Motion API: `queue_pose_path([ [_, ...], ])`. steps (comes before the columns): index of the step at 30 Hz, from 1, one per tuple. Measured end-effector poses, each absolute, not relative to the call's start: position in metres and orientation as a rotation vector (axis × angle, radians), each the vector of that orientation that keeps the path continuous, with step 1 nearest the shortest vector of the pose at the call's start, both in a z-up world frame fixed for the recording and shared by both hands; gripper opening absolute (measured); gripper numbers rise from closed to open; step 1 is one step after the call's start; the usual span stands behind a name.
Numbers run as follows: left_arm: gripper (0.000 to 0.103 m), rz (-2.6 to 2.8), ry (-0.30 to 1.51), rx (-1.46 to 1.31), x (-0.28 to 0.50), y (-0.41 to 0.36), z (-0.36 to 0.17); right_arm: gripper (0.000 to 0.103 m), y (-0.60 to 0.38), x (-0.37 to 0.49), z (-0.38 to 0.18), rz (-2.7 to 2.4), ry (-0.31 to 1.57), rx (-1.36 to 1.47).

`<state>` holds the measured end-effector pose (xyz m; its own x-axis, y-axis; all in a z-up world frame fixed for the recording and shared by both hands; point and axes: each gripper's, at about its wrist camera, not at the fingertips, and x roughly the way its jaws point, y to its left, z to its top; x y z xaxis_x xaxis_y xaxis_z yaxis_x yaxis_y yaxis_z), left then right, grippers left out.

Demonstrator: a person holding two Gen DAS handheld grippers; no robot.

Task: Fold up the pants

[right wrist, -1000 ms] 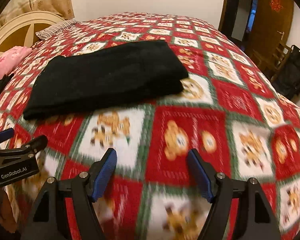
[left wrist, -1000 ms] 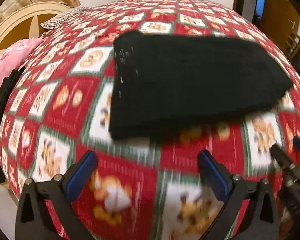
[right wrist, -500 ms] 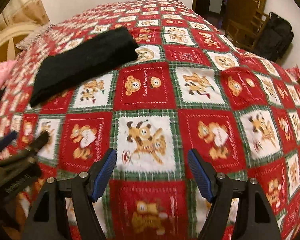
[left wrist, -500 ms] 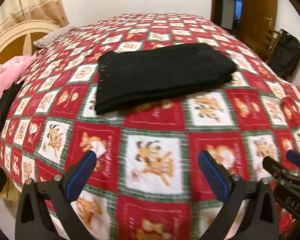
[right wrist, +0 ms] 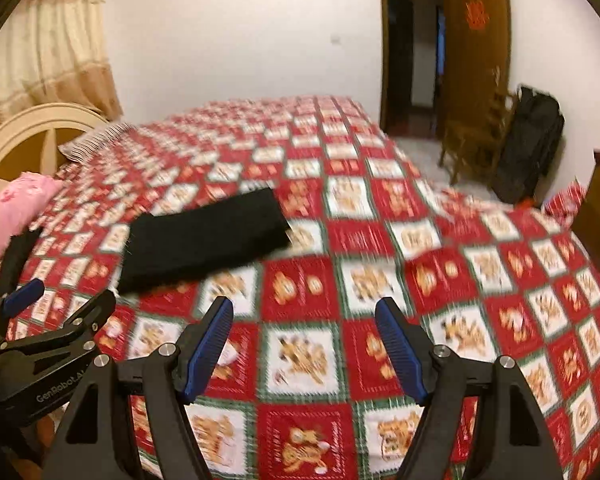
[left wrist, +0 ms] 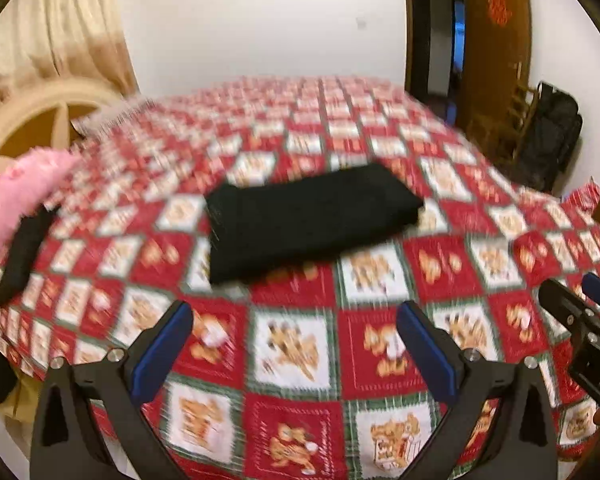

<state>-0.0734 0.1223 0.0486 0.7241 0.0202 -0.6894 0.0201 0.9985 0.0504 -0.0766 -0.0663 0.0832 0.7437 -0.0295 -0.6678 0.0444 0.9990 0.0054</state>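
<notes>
Both grippers have pulled back and up from the folded pants [left wrist: 312,220], left gripper [left wrist: 296,344] and right gripper [right wrist: 304,344] spread empty, pants lying crosswise ahead, nearer the left.

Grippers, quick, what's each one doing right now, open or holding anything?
Left gripper: open, holding nothing, above the bedspread.
Right gripper: open, holding nothing; the folded black pants lie untouched on the bed.

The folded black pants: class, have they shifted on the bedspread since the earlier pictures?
No. The folded black pants lie on the same squares of the bedspread; only the cameras have backed away.
</notes>
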Motion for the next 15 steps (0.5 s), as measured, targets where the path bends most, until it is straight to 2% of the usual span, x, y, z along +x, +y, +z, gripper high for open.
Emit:
queue_pose_path([
  [9,0.103,0.075,0.548,0.053,-0.097,0.143,0.099,0.075,-0.046,-0.106,0.146,-0.016,0.471,0.027],
  [15,0.103,0.108,0.470,0.055,-0.106,0.146,0.112,0.075,-0.039,-0.130,0.161,-0.028,0.328,0.025],
])
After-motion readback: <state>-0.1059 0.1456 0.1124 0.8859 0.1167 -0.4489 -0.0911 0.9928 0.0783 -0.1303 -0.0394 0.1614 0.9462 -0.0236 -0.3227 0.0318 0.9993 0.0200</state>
